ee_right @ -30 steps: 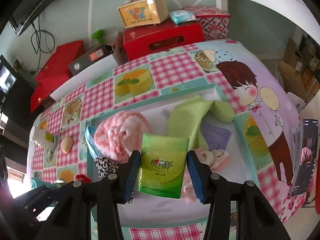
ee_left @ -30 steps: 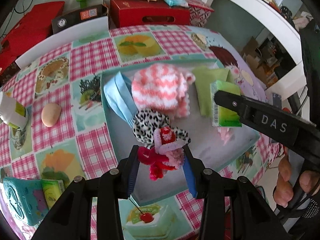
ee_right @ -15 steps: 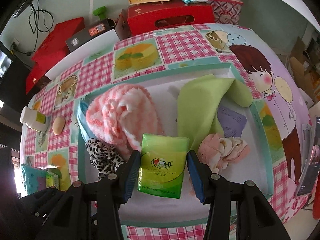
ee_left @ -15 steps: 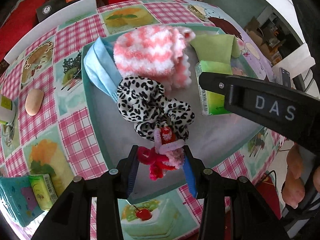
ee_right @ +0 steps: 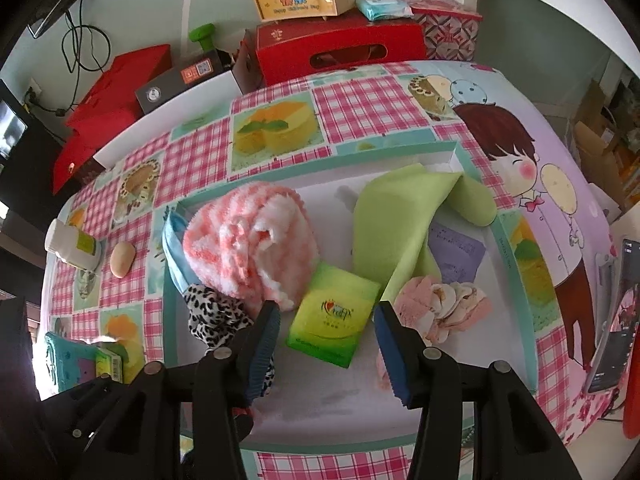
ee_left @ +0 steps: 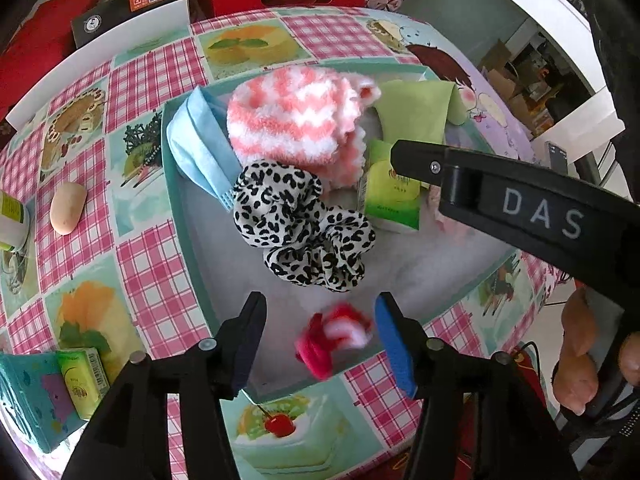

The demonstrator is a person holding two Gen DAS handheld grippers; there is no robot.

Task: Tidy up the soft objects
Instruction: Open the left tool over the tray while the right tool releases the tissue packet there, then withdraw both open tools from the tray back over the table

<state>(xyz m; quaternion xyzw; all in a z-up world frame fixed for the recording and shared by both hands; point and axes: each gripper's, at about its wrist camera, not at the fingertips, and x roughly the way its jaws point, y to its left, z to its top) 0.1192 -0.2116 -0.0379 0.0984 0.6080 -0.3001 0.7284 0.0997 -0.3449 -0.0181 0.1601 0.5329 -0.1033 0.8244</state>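
Note:
A teal-rimmed white tray point(ee_left: 188, 240) holds a pink-and-white fluffy sock point(ee_left: 296, 120), a leopard scrunchie point(ee_left: 300, 224), a light blue band point(ee_left: 196, 148) and a green cloth point(ee_left: 416, 112). My left gripper point(ee_left: 320, 332) hangs over the tray's near edge, its jaws opening. A blurred red, pink and white fluffy thing point(ee_left: 332, 336) sits loose between them, clear of the pads. My right gripper point(ee_right: 326, 310) is open. The green tissue pack point(ee_right: 340, 316) lies tilted on the tray floor between its fingers, untouched. One of those fingers point(ee_left: 432, 164) crosses the left wrist view.
A pink cloth point(ee_right: 444, 308) and a purple packet point(ee_right: 456, 248) lie in the tray's right part. On the checked tablecloth stand a bottle point(ee_right: 68, 244), a beige oval point(ee_left: 68, 208) and a teal box point(ee_left: 28, 396). Red boxes point(ee_right: 340, 52) line the back. A phone point(ee_right: 612, 320) lies at the right.
The left jaws have spread and the red fluffy thing has slipped out of their grip. The right jaws have let go of the tissue pack, which now lies tilted in the tray.

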